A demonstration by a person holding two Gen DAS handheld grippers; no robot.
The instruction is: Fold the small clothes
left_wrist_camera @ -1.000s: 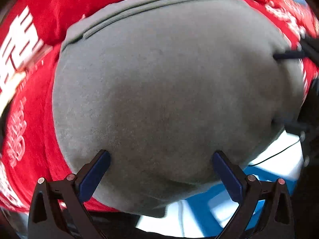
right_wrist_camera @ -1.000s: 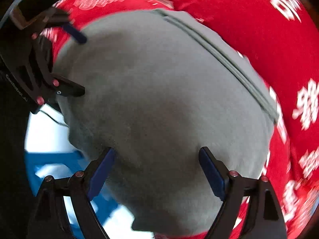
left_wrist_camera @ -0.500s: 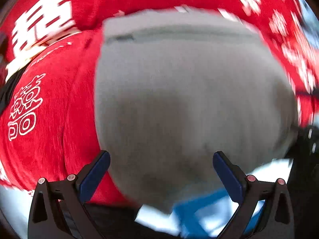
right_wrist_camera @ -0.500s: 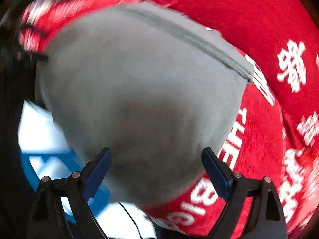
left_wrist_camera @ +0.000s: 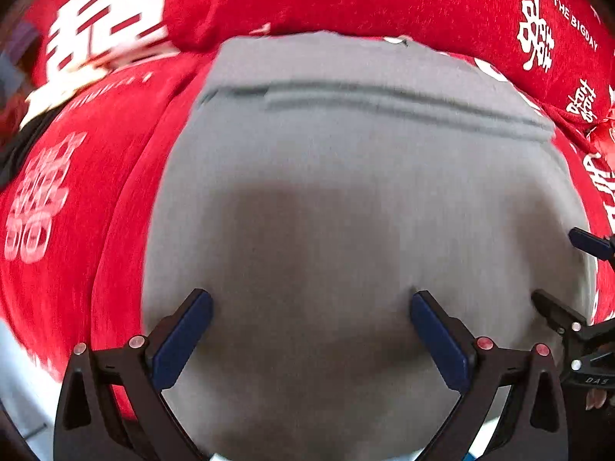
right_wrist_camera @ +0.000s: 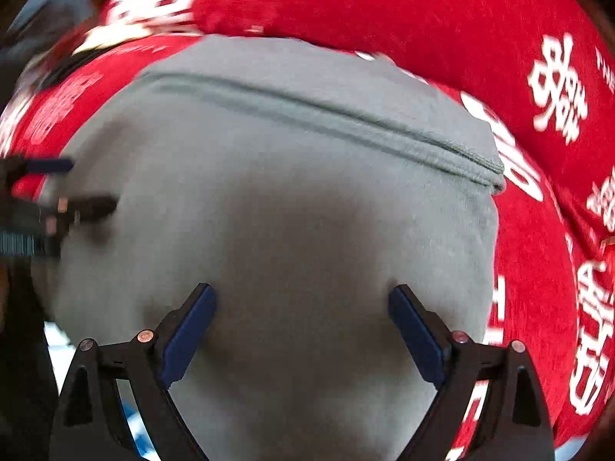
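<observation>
A grey folded garment (left_wrist_camera: 346,211) lies flat on a red cloth, its stitched hem (left_wrist_camera: 384,100) running across the far side. My left gripper (left_wrist_camera: 309,299) is open low over the garment's near part, blue pads wide apart, nothing pinched between them. My right gripper (right_wrist_camera: 301,292) is likewise open over the same garment (right_wrist_camera: 288,199), with only flat fabric below its fingers. Each gripper shows in the other's view: the right gripper (left_wrist_camera: 569,280) at the garment's right edge, the left gripper (right_wrist_camera: 65,188) at its left edge. Whether the pads touch the fabric I cannot tell.
The red cloth (left_wrist_camera: 96,211) with white printed characters (right_wrist_camera: 557,92) spreads around the garment on all far sides. A strip of white and blue surface (right_wrist_camera: 57,342) shows past the near edge. Dark blurred things (right_wrist_camera: 57,7) sit at the far left.
Both grippers have rolled and slid sideways over the garment, so its hem now lies nearly level across the top. Less of the white and blue surface shows. Both stay open.
</observation>
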